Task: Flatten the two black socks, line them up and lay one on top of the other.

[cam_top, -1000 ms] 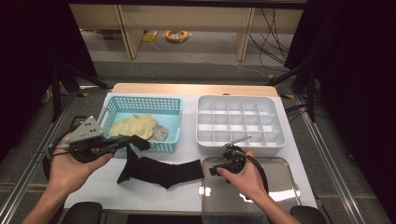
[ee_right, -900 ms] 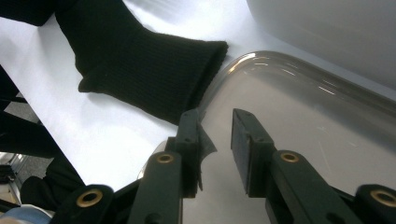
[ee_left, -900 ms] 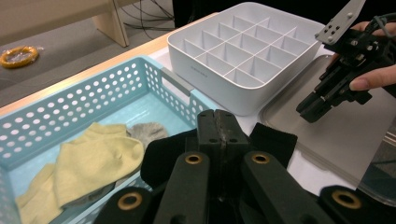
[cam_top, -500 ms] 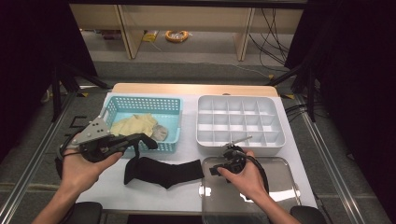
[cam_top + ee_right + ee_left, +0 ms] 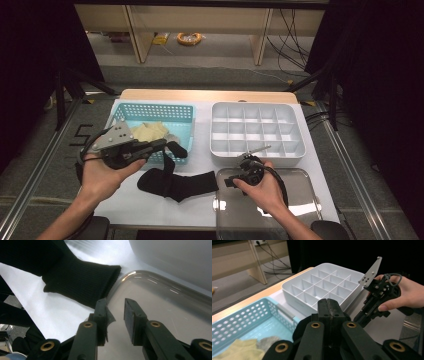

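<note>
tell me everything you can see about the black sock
The sock is black ribbed knit, lying flat and limp on the white table cover in front of the blue basket. One end bends up toward the shut left gripper. Its cuff end lies at the rim of the clear tray, beside the open right gripper.

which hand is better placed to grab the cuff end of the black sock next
Right, likely. The right gripper hovers with its jaws apart just beside the cuff of the black sock, at the tray edge. The left gripper is shut and up by the blue basket.
</note>
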The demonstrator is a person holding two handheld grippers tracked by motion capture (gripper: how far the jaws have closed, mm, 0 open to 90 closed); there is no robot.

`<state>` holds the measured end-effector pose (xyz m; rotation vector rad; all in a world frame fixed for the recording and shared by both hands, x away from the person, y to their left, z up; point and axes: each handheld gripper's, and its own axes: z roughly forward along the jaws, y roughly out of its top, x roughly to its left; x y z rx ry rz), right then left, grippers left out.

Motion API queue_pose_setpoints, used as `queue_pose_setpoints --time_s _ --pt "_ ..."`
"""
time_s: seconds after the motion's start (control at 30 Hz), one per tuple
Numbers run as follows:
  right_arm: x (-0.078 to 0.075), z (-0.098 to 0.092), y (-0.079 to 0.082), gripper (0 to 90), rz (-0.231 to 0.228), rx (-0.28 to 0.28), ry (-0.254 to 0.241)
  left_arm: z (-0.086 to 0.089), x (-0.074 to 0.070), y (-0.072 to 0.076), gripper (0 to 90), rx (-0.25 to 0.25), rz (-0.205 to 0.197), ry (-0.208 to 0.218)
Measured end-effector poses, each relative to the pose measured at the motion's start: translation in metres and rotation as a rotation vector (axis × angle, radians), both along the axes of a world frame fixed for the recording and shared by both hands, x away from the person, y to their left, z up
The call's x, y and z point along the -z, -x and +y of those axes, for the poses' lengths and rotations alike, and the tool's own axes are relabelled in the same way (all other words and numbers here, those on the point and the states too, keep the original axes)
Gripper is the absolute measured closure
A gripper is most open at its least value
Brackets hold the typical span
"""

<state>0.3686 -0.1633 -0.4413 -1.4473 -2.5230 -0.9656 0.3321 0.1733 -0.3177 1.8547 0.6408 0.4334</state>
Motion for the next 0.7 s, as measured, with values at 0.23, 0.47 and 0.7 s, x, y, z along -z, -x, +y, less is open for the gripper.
queue_pose_setpoints --time_s 0.23,0.47,0.7 --pt "-0.002 -0.002 -0.001 73.0 -0.012 0.005 -0.006 -0.033 0.006 -0.011 89.7 0.064 0.025 -0.003" --pt "-0.003 -0.005 -0.001 73.0 -0.015 0.013 -0.014 -0.063 0.003 -0.015 89.7 0.132 0.013 -0.002" --pt "-0.006 -0.006 -0.002 73.0 -0.027 0.025 -0.025 -0.066 -0.006 -0.019 89.7 0.126 -0.008 0.036"
